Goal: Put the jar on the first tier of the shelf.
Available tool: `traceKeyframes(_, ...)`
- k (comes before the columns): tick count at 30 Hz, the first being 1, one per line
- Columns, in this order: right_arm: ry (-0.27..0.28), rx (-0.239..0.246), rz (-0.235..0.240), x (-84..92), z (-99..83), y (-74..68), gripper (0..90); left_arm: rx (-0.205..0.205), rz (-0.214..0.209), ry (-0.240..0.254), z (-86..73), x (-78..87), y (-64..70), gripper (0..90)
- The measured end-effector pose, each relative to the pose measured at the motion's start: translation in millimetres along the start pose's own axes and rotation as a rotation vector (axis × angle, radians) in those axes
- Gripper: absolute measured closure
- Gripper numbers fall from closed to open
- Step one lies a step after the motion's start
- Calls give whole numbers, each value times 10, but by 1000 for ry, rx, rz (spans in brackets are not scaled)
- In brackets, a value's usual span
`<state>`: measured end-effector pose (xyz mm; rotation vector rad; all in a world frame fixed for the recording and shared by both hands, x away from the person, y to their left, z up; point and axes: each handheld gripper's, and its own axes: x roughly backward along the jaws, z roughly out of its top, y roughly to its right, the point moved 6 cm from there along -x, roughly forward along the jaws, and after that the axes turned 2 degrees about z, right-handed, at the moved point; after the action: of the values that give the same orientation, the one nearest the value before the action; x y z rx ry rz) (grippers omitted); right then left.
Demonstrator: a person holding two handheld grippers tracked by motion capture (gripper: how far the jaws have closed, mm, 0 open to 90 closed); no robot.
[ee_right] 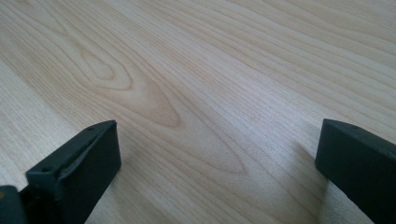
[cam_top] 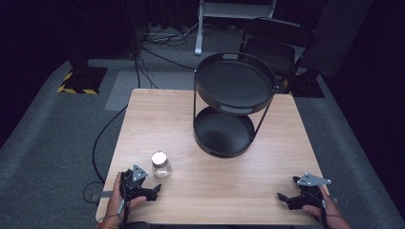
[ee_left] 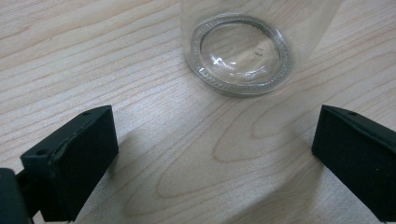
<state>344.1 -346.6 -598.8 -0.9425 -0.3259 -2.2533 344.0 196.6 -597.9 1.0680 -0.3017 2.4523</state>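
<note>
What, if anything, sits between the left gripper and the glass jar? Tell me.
Nothing visible. The left gripper has its jaws wide open, and bare wooden table runs from them to the glass jar just ahead.

One glass jar (cam_top: 161,164) – one two-tier tray (cam_top: 234,102)

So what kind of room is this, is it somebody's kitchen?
Probably not a kitchen; it looks more like a lab or recording studio. The wooden table stands alone on grey carpet with dark curtains around, cables trail over the floor, and yellow-black hazard tape marks a stand's base.
</note>
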Motion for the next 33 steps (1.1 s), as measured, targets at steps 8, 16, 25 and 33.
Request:
traceKeyframes(8,0,0,0,0,0,0,0,-4,-3,-1,-9,8,-1,0)
traceKeyframes(16,-1,1,2,0,1,1,0,-7,-6,0,-8,8,0,0)
traceKeyframes(25,-1,1,2,0,1,1,0,-40,-3,-27,8,27,25,0)
traceKeyframes(33,-1,1,1,-1,1,1,0,-79,-11,-32,86,61,72,19)
